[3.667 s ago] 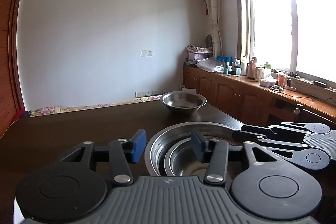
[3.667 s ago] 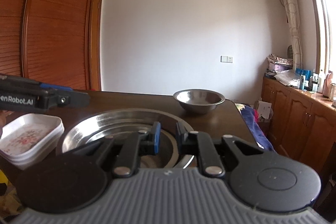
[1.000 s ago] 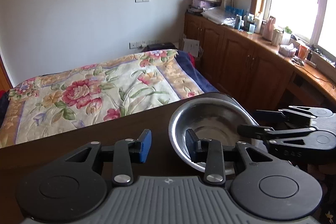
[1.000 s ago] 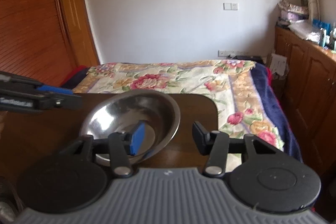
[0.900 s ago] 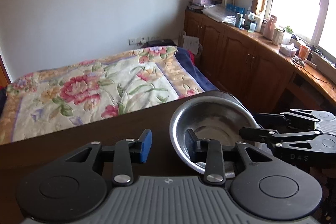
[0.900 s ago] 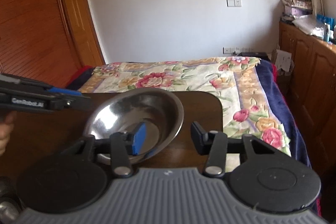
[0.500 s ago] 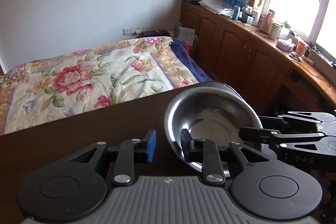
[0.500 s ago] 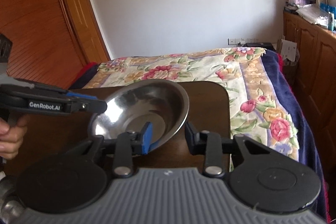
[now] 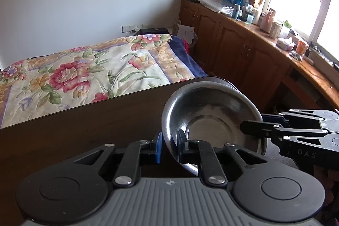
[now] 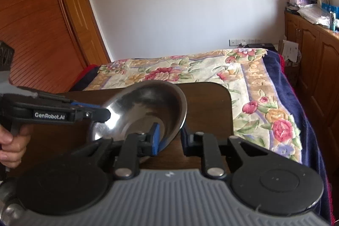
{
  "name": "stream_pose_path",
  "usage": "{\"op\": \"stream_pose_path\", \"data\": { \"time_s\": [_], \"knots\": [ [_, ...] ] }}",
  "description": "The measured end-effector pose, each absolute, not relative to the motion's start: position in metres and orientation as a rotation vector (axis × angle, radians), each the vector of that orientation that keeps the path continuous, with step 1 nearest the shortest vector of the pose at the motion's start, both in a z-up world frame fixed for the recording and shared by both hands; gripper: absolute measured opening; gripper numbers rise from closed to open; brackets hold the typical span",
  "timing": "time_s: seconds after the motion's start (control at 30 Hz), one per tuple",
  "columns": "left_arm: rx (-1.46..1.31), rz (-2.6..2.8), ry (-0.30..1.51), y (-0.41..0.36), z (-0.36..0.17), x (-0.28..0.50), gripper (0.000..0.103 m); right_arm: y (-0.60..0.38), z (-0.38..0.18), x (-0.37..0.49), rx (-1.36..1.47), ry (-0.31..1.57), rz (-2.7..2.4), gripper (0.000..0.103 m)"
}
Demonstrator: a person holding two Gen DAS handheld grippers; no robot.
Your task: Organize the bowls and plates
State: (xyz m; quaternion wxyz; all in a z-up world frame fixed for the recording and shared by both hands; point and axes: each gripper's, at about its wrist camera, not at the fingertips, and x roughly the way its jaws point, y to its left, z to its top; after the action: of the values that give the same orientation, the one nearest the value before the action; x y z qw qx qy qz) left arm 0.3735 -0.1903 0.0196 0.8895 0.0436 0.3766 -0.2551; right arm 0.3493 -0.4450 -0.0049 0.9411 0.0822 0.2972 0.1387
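A steel bowl (image 9: pixel 211 115) hangs tilted over the far right corner of the dark table (image 9: pixel 74 141). My left gripper (image 9: pixel 169 147) is shut on its near left rim, blue pad outside and black finger inside. In the right wrist view the same bowl (image 10: pixel 144 111) leans to the left. My right gripper (image 10: pixel 170 141) has its blue pad inside the bowl and its other finger outside, shut on the right rim. The left gripper (image 10: pixel 106 114) shows on the bowl's far side, and the right gripper (image 9: pixel 252 122) reaches in from the right.
Beyond the table's far edge lies a bed with a floral blanket (image 9: pixel 84 69). Wooden cabinets (image 9: pixel 243 52) line the right wall under the window. A hand (image 10: pixel 10 147) holds the left gripper's handle. Shiny steel (image 10: pixel 8 207) shows at the right wrist view's lower left corner.
Both grippers have moved from the nested bowls to the far single bowl. Over the last second both pairs of fingers narrowed onto its rim, and the bowl tipped up off the table.
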Motion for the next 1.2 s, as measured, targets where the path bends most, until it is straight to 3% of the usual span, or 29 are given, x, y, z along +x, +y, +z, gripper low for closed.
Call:
{"op": "stream_pose_path", "data": {
  "time_s": [0.27, 1.2],
  "knots": [
    [0.08, -0.53, 0.752, -0.183, 0.034, 0.358, 0.039, -0.445, 0.002, 0.339, 0.192, 0.566, 0.279, 0.013],
    [0.102, -0.584, 0.55, -0.147, 0.107, 0.256, 0.039, -0.432, 0.062, 0.264, 0.113, 0.414, 0.25, 0.013]
  ]
}}
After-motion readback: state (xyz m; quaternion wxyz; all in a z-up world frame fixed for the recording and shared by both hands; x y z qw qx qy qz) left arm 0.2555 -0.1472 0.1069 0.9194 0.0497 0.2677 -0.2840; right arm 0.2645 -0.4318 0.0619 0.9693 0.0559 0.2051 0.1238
